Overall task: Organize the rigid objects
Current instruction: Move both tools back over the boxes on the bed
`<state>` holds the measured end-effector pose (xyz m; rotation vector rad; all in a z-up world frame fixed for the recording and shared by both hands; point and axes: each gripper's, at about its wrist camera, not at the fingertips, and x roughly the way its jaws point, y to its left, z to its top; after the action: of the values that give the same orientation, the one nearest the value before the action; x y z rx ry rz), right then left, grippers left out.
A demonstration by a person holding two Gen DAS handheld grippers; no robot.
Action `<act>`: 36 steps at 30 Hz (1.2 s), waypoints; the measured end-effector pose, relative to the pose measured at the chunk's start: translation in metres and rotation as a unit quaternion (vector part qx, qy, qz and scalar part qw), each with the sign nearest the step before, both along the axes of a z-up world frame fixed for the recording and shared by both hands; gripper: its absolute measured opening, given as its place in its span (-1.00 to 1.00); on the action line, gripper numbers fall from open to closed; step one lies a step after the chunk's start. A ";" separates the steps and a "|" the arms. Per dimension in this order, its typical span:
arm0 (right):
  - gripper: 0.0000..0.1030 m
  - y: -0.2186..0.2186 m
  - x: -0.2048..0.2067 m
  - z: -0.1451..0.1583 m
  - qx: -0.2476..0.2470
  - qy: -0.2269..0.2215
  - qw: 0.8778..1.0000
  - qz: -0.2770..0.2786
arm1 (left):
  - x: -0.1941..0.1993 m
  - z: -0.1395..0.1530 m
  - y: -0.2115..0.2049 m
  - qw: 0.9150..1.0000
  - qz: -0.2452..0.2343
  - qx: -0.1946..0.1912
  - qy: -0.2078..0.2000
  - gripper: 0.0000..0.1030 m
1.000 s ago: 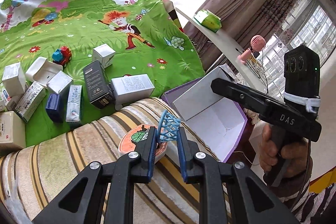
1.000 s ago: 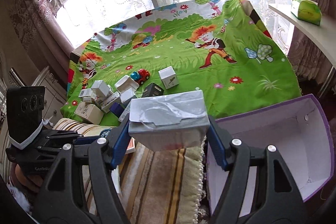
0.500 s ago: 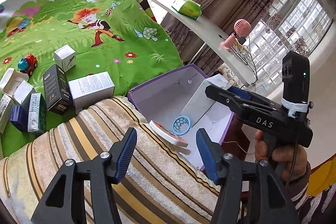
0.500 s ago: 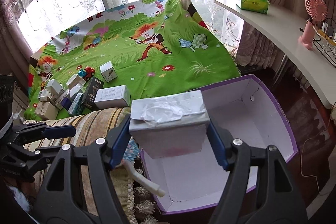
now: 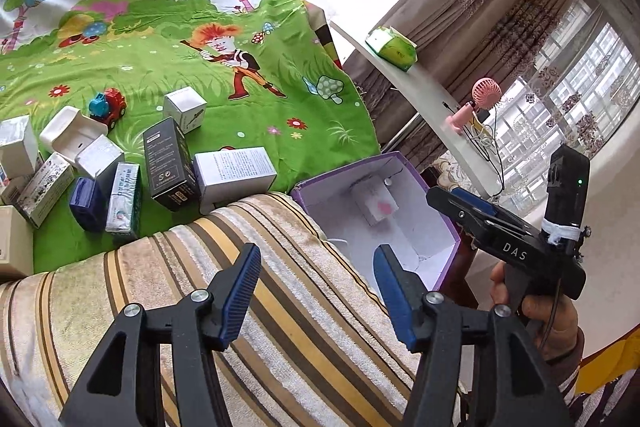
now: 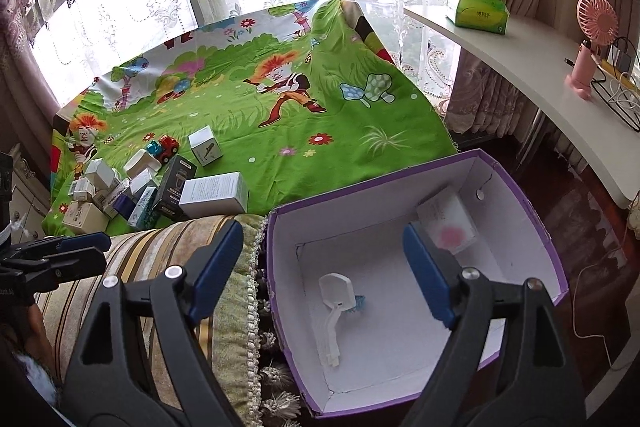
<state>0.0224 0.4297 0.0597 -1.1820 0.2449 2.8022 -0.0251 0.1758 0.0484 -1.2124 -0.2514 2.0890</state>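
A purple box (image 6: pixel 360 185) with a white inside stands beside the striped cushion (image 5: pixel 240 307). In it lie a white toy hoop with a blue net (image 6: pixel 338 295) and a white box with a pink spot (image 6: pixel 450 223), which the left wrist view also shows (image 5: pixel 378 205). My right gripper (image 6: pixel 322 239) hangs over the purple box. Its jaws are opening and nothing is between them. My left gripper (image 5: pixel 318 251) is open and empty over the cushion, near the purple box's (image 5: pixel 344 171) edge. The right gripper (image 5: pixel 464 201) also shows there, in a hand.
Several small boxes lie on the green cartoon sheet (image 5: pixel 256 99), among them a black box (image 5: pixel 170 163), a white box (image 5: pixel 234 173) and a toy truck (image 5: pixel 108 105). A white shelf (image 6: pixel 532 59) to the right carries a green tissue pack (image 6: pixel 476 9) and a pink fan (image 6: pixel 592 39).
My left gripper opened and the hoop toy dropped into the purple box. My right gripper carried the white box over the purple box and let it go; it now lies inside.
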 end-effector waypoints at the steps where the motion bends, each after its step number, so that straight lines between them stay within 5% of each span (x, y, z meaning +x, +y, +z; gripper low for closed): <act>1: 0.63 -0.002 0.000 -0.001 -0.001 -0.002 1.000 0.003 | -0.001 0.000 -0.006 1.000 0.007 0.001 -0.001 0.16; 19: 0.63 -0.035 -0.025 -0.025 -0.050 -0.048 0.997 0.040 | -0.028 -0.014 -0.088 0.992 0.110 -0.055 -0.011 0.16; 36: 0.63 -0.083 -0.084 -0.035 -0.066 -0.076 0.989 0.109 | -0.094 -0.047 -0.087 0.981 0.106 -0.156 -0.034 -0.01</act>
<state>-0.0621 0.3472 0.0249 -1.5327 0.3106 2.8955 -0.1194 0.0884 0.0013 -1.4998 -0.0867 2.3369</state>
